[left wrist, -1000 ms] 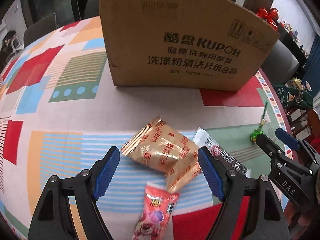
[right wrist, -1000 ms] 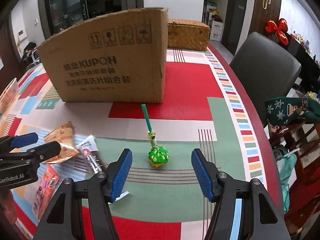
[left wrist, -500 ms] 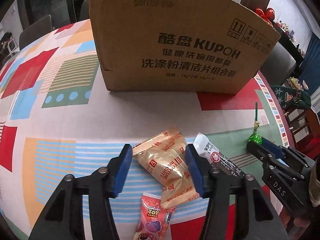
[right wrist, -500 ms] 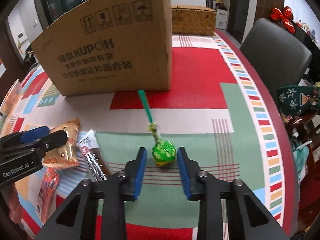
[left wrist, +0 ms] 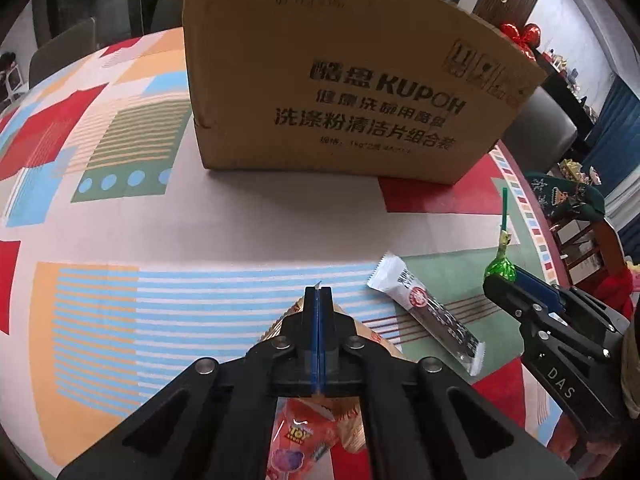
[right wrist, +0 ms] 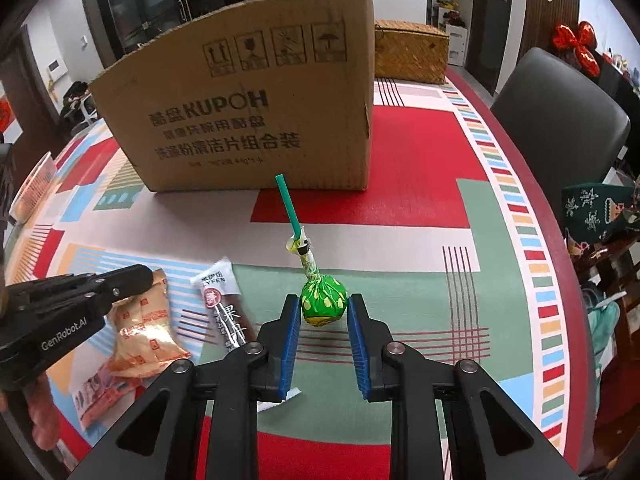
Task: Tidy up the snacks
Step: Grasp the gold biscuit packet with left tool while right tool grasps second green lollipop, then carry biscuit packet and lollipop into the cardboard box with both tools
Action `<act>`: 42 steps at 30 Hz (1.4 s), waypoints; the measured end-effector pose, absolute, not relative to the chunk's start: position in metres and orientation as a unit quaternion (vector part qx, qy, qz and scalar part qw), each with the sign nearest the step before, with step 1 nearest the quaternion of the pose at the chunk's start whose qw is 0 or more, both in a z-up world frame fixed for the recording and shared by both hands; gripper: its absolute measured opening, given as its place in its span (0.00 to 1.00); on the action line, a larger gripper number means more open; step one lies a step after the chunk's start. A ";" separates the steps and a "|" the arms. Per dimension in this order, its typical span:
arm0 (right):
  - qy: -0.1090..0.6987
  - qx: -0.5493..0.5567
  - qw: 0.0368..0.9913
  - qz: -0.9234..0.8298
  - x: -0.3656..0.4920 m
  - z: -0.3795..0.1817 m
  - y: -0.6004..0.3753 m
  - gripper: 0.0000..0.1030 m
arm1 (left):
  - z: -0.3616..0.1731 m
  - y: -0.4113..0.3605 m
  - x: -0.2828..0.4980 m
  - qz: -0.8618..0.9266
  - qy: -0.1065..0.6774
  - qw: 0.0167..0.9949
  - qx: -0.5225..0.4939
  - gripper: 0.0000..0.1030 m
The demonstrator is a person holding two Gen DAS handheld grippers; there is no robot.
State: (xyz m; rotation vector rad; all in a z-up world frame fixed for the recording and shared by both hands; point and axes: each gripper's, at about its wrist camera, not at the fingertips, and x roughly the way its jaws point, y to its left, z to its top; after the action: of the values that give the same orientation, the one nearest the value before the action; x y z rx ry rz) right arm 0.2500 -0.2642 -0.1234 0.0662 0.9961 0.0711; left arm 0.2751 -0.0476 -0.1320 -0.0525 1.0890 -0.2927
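Patterned tablecloth (right wrist: 420,152) in red, green, blue and orange blocks covering the table. A woven wicker basket (right wrist: 412,52) stands at the far edge; a dark padded chair (right wrist: 560,120) stands beside the table, a red bow (right wrist: 574,42) behind it.

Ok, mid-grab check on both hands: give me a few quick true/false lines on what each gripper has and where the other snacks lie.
1. The right gripper has the green lollipop between its fingers. True.
2. The lollipop's stick points toward the cardboard box. True.
3. The left gripper is wide open. False: its fingers are pressed together on the gold snack packet.
4. The white and brown bar lies inside the box. False: it lies on the tablecloth, between the two grippers.
5. The pink Toy Story packet sits beneath the left gripper. True.
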 end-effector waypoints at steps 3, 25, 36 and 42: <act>0.473 0.031 0.880 0.040 0.245 -0.117 -0.262 0.25 | -0.126 -0.049 0.267 -0.144 0.512 0.847 -0.015 0.19; 0.473 0.044 0.877 0.067 0.227 -0.121 -0.268 0.25 | -0.134 -0.077 0.253 -0.114 0.545 0.831 -0.002 0.61; 0.475 0.049 0.876 0.071 0.222 -0.125 -0.269 0.25 | -0.150 -0.088 0.254 -0.120 0.547 0.828 0.020 0.52; 0.474 0.047 0.876 0.075 0.220 -0.124 -0.267 0.25 | -0.142 -0.082 0.249 -0.128 0.531 0.837 0.012 0.44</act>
State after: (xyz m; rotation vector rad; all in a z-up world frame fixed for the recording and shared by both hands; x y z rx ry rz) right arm 0.2197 -0.2672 -0.1238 0.0991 0.9900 0.1569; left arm 0.2488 -0.0821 -0.1416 0.0247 1.1239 -0.2704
